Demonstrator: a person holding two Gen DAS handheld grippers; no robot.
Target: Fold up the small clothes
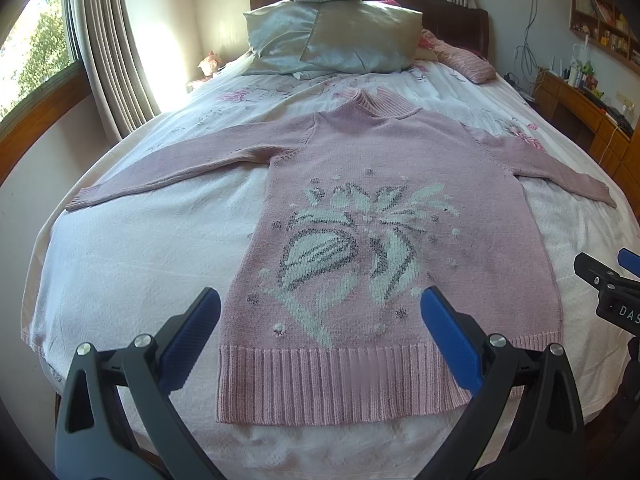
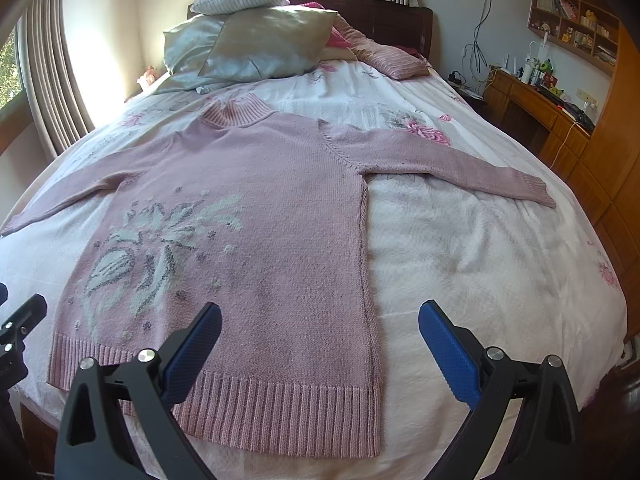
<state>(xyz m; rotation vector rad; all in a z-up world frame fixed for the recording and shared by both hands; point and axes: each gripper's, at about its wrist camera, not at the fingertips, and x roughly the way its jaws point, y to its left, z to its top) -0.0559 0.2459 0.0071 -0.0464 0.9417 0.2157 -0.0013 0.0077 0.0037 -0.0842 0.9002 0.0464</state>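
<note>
A pink knitted sweater point(image 1: 384, 152) with a white flower pattern lies flat and face up on the bed, both sleeves spread out sideways, ribbed hem toward me. My left gripper point(image 1: 320, 304) hangs open above the hem's left half, holding nothing. My right gripper point(image 2: 320, 316) is open too, over the sweater point(image 2: 280, 208) at its right side seam near the hem. The right gripper point(image 1: 608, 284) shows at the right edge of the left wrist view, and the left gripper point(image 2: 20, 328) at the left edge of the right wrist view.
The bed point(image 1: 120, 264) has a white cover with pink flowers. Pillows point(image 1: 340, 36) are piled at the headboard. A curtained window point(image 1: 96, 40) is on the left; a wooden desk and shelves point(image 2: 560, 92) stand on the right. Bare cover lies right of the sweater point(image 2: 480, 260).
</note>
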